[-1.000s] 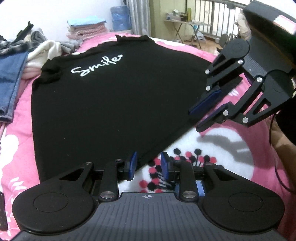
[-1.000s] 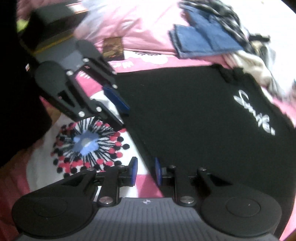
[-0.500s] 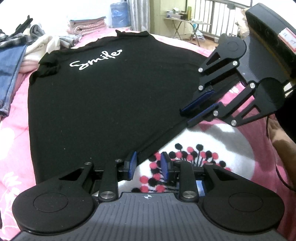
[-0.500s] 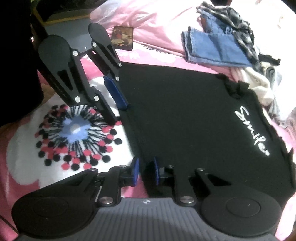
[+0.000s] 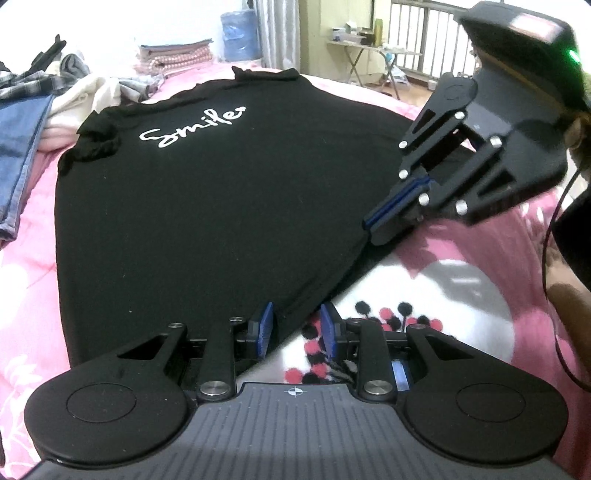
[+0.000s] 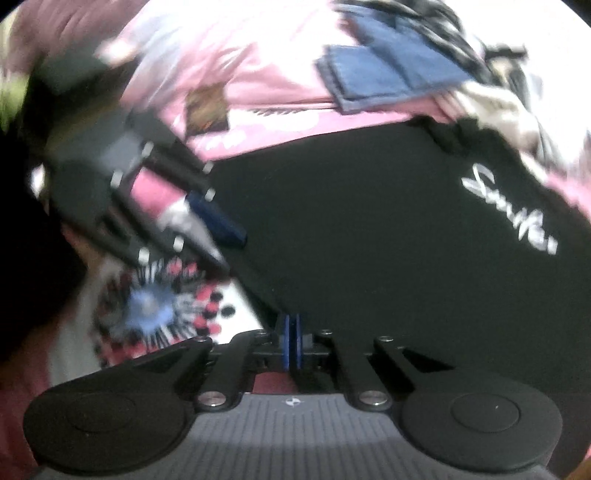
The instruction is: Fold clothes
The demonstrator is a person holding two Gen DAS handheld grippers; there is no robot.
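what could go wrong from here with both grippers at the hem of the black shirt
1. The right gripper has pinched shut at the black shirt's hem, while the left gripper is open over it; a lift now would raise one corner only and skew the fold.
2. The right pinch is at the very edge, so the cloth may slip out.
3. The pink blanket beneath might be caught too.

A white wall (image 5: 166,18), a grey curtain (image 5: 277,29) and a folding table (image 5: 369,55) are standing behind the pink bed (image 5: 37,229).
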